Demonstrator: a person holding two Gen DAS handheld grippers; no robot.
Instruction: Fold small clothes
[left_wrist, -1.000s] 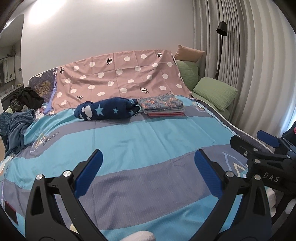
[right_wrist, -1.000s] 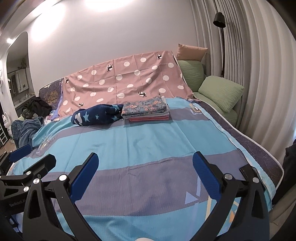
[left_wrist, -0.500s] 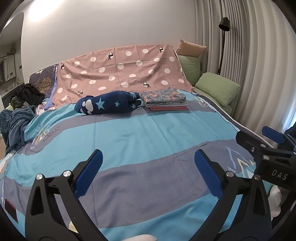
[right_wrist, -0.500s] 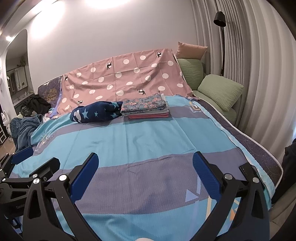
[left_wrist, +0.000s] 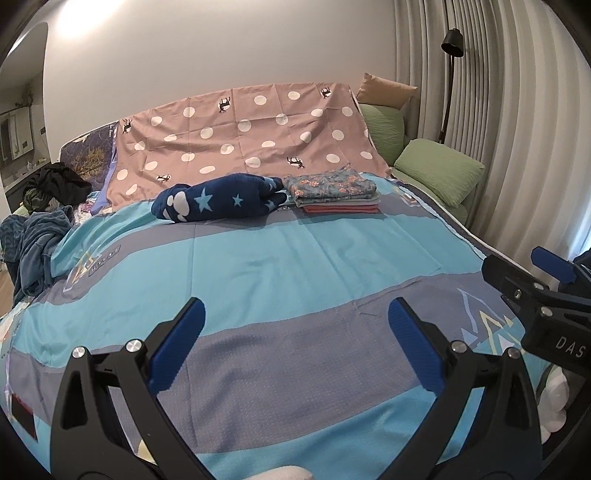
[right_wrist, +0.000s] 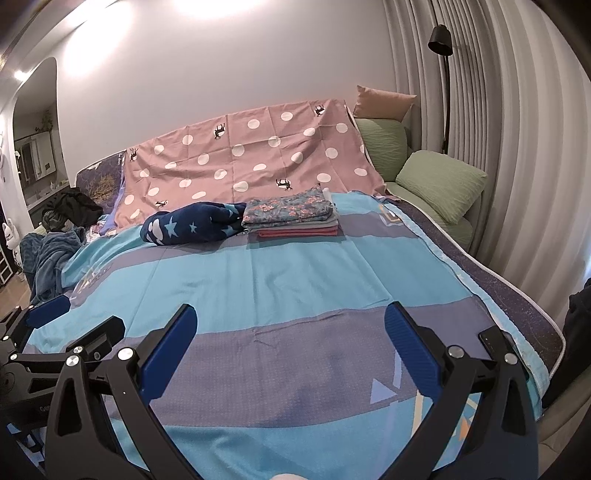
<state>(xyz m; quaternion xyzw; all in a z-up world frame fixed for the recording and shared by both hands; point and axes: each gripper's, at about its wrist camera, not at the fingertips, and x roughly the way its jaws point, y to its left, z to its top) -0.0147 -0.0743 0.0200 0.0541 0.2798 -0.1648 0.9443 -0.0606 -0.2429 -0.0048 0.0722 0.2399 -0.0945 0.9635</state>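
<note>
Both black blue-padded grippers, left (left_wrist: 295, 343) and right (right_wrist: 290, 341), spread empty above the striped blue bedspread (left_wrist: 295, 266); next, reach the crumpled navy star-print garment (left_wrist: 221, 199), pinching 2 corners.

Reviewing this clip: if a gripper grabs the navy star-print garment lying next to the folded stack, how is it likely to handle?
The navy star-print garment looks plush and bunched into a loose roll, so it would probably sag and unroll when lifted by one edge. It seems thick but soft, likely light for its bulk. It touches the folded stack, so dragging it might disturb the stack.
</note>
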